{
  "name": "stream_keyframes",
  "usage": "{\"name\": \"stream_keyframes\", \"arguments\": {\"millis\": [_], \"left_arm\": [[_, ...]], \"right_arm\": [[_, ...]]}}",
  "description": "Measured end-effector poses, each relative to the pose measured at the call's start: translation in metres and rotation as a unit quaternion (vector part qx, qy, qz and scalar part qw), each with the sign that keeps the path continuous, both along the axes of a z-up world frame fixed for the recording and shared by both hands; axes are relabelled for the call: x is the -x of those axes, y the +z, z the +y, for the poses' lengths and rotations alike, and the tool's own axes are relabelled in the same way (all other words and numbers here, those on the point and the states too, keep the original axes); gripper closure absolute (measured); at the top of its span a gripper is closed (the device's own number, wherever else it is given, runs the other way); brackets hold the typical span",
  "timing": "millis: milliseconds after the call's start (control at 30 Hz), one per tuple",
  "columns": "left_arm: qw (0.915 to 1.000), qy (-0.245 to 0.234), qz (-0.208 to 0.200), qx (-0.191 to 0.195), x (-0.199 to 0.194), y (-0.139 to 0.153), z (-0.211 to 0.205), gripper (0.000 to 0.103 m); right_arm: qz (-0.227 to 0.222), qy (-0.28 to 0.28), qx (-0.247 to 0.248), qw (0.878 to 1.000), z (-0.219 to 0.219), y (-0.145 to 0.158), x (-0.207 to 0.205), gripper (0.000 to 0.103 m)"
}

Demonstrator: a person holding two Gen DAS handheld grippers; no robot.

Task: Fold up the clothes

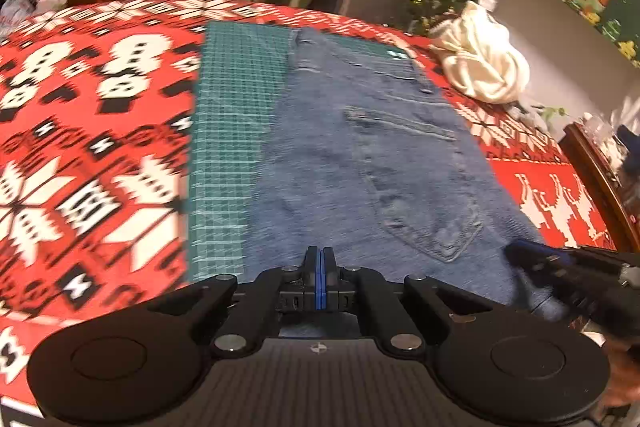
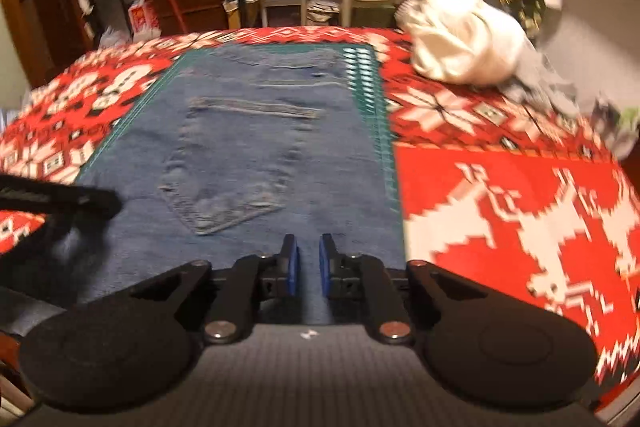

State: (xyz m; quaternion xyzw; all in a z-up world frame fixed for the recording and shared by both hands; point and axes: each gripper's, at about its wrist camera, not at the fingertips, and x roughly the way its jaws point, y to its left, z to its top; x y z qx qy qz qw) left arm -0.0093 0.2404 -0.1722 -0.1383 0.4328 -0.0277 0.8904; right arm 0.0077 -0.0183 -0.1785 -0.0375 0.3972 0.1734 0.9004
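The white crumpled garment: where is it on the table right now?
The white crumpled garment sits at the far right corner of the red patterned tablecloth, right of the green cutting mat and the jeans.

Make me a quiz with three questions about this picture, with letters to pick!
1. Where is the white cloth?
A. on the chair
B. on the tablecloth, right of the jeans
C. under the jeans

2. What colour is the mat under the jeans?
A. green
B. yellow
C. pink

3. How are the left gripper jaws?
A. wide open
B. shut together
C. holding a cup

Answers:
1 B: it sits crumpled on the red cloth past the jeans.
2 A: the gridded mat is green.
3 B: the blue pads meet with no gap.
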Motion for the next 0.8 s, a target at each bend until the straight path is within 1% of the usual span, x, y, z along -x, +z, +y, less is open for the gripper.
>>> {"name": "stream_keyframes", "arguments": {"millis": [67, 100, 167, 200, 233, 333, 400, 467, 500, 567, 633, 667, 700, 800], "left_arm": [[1.0, 0.008, 0.0, 0.0, 0.004, 0.004, 0.006, 0.101], [0.9999, 0.012, -0.002, 0.001, 0.005, 0.008, 0.007, 0.101], [0.9998, 0.011, 0.001, 0.019, -0.001, 0.011, 0.007, 0.1], [0.9995, 0.01, 0.004, 0.03, -0.006, 0.012, 0.006, 0.1], [0.9993, 0.011, 0.009, 0.034, -0.012, 0.013, 0.003, 0.1], [0.9994, 0.017, 0.007, 0.028, -0.031, 0.019, -0.008, 0.1], [0.9992, 0.021, 0.013, 0.033, -0.04, 0.016, -0.011, 0.099], [0.9989, 0.029, 0.019, 0.031, -0.048, 0.011, -0.011, 0.099], [0.999, 0.03, 0.026, 0.021, -0.05, 0.005, -0.011, 0.1], [0.9989, 0.023, 0.022, 0.034, -0.045, 0.0, -0.006, 0.1], [0.9994, 0.013, 0.017, 0.026, -0.036, 0.0, -0.004, 0.1], [0.9996, 0.012, 0.017, 0.021, -0.031, 0.0, -0.003, 0.1], [0.9997, 0.01, 0.017, 0.017, -0.026, 0.001, -0.002, 0.1], [0.9996, 0.01, 0.023, 0.009, -0.015, 0.005, 0.0, 0.101]], "right_arm": [[0.003, -0.011, -0.006, 1.0, -0.009, 0.004, -0.001, 0.103], [0.0, -0.016, -0.009, 1.0, -0.011, 0.008, -0.001, 0.1], [-0.012, -0.017, -0.013, 1.0, -0.01, 0.015, -0.002, 0.099], [-0.017, -0.013, -0.015, 1.0, -0.006, 0.018, -0.004, 0.099], [-0.021, -0.009, -0.012, 1.0, 0.001, 0.02, -0.007, 0.099], [-0.029, 0.002, -0.008, 1.0, 0.022, 0.023, -0.021, 0.099], [-0.023, 0.001, -0.003, 1.0, 0.031, 0.019, -0.033, 0.099], [-0.017, -0.01, 0.018, 1.0, 0.033, 0.009, -0.041, 0.099], [-0.016, -0.013, 0.027, 0.999, 0.03, 0.003, -0.042, 0.102], [-0.024, -0.008, 0.03, 0.999, 0.021, -0.002, -0.036, 0.103], [-0.037, -0.007, 0.041, 0.998, 0.01, -0.003, -0.025, 0.103], [-0.044, -0.01, 0.051, 0.998, 0.005, -0.004, -0.02, 0.097], [-0.049, -0.012, 0.056, 0.997, 0.0, -0.005, -0.016, 0.095], [-0.033, -0.025, 0.053, 0.998, -0.015, -0.002, -0.014, 0.093]]}}
